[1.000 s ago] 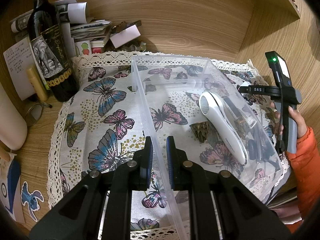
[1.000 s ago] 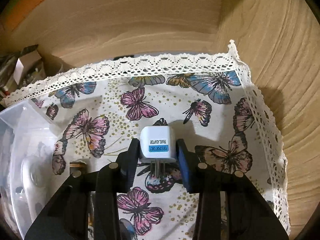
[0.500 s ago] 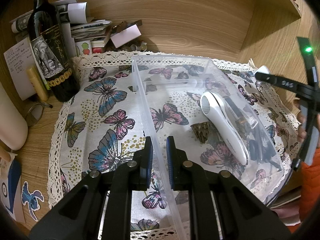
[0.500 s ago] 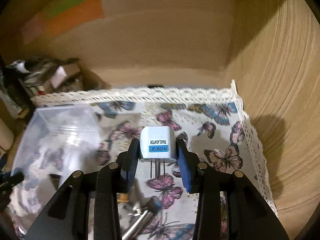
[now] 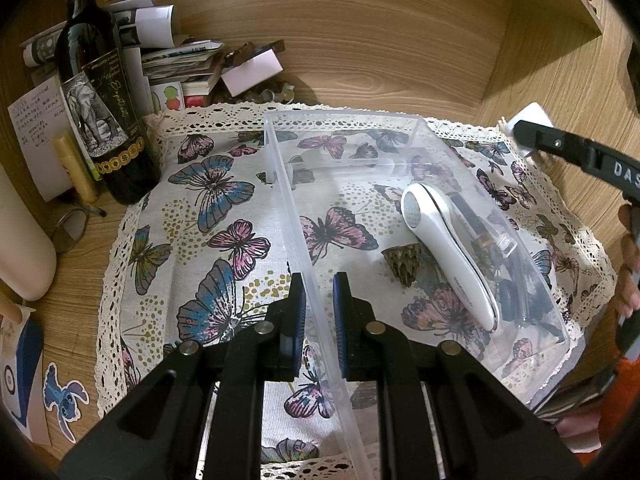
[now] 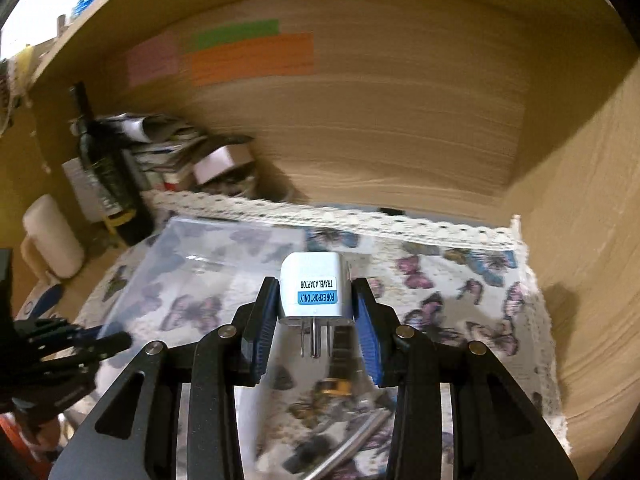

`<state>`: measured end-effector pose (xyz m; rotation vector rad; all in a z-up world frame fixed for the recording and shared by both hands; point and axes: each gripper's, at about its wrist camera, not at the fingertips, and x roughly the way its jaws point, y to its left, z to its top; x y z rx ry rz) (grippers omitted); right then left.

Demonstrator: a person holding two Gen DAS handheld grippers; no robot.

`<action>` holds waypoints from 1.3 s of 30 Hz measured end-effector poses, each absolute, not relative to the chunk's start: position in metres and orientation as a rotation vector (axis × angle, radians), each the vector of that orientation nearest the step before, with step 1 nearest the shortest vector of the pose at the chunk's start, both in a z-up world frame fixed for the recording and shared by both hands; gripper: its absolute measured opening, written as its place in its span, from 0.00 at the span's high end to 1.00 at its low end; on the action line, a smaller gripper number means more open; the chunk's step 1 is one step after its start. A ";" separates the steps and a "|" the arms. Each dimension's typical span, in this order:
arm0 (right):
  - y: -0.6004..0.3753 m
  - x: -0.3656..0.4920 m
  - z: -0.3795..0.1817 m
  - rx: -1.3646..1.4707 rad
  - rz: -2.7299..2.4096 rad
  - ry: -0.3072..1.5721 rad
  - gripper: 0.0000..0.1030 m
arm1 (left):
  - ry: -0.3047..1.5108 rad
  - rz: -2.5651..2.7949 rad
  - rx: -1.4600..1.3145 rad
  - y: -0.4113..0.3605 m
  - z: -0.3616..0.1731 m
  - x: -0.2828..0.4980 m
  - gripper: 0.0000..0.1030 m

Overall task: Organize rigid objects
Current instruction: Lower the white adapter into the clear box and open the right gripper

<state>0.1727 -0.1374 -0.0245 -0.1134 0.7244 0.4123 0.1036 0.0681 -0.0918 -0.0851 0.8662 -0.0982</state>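
Lifted off table since earlier: right tongs [image 6: 316,320] clamping travel adaptor [image 6: 313,290]; bin [image 5: 416,216] toward left edge, wall pinched by left tongs [image 5: 319,312].

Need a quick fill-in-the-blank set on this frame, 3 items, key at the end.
1. The right claw is shut on a white travel ____.
2. The left claw straddles the wall of the clear plastic ____.
3. The white handheld device lies ____ the bin.

Missing: adaptor; bin; inside
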 end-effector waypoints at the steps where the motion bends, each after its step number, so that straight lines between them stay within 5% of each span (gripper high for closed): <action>1: -0.133 0.171 -0.026 -0.117 0.427 0.727 0.67 | 0.866 -0.098 -0.085 0.068 -0.092 0.104 0.87; 20: -0.071 0.169 -0.072 -0.227 0.561 0.878 0.67 | 0.863 -0.104 -0.087 0.070 -0.092 0.105 0.87; 23: -0.072 0.172 -0.073 -0.204 0.565 0.896 0.59 | 0.864 -0.105 -0.088 0.070 -0.093 0.106 0.87; 39: -0.116 0.154 -0.029 -0.164 0.452 0.751 0.51 | 0.861 -0.104 -0.080 0.067 -0.094 0.106 0.87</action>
